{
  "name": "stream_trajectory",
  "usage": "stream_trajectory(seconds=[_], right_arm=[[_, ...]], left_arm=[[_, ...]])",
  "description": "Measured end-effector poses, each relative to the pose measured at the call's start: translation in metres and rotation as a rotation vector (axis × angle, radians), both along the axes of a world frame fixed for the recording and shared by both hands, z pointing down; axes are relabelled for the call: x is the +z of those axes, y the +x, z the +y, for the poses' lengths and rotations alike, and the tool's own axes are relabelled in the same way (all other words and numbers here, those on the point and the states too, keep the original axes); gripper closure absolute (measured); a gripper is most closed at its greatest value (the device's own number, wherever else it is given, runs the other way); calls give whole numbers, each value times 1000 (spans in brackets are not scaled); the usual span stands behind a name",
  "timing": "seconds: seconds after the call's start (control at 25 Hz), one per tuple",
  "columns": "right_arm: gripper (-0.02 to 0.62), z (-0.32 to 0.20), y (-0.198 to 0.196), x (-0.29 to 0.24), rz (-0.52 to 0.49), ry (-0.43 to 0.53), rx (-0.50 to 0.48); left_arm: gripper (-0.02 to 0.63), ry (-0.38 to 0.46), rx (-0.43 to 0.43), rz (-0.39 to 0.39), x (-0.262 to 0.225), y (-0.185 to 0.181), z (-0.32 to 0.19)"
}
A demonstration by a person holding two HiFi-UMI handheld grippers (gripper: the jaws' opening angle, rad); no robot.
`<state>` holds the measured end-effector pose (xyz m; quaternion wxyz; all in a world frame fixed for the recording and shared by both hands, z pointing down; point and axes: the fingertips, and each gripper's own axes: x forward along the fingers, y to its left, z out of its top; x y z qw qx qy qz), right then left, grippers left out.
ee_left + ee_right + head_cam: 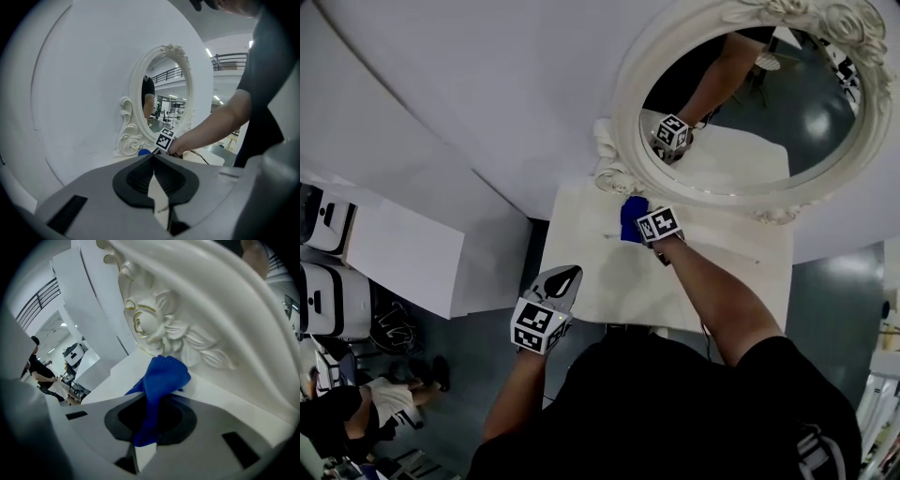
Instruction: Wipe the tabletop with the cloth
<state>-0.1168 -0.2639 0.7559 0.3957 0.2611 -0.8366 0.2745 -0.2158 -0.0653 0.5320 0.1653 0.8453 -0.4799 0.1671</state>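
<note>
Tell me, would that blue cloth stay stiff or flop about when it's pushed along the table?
Probably floppy: the blue cloth bunches and folds where the right gripper pinches it. It looks thin, so likely light. On the smooth white tabletop it should slide easily, though it may crumple against the mirror frame.

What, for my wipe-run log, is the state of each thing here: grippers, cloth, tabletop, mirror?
Left gripper: shut, empty, held off the table's near-left corner.
Right gripper: shut on the cloth.
Cloth: blue, bunched, pinched in the jaws beside the mirror frame's base.
Tabletop: white, nothing else lying on it.
Mirror: standing at the table's back, reflecting the right gripper.
</note>
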Motion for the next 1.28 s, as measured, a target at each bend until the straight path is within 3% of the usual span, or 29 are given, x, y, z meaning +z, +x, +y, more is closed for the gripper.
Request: stream_trajectory(seconds=[0.56, 1.28], right_arm=[[554, -17, 198, -2, 29, 32, 249], [554, -17, 410, -4, 33, 59, 501]], left_arm=[[592, 3, 184, 1, -6, 112, -28], [592, 1, 362, 0, -9, 233, -62]])
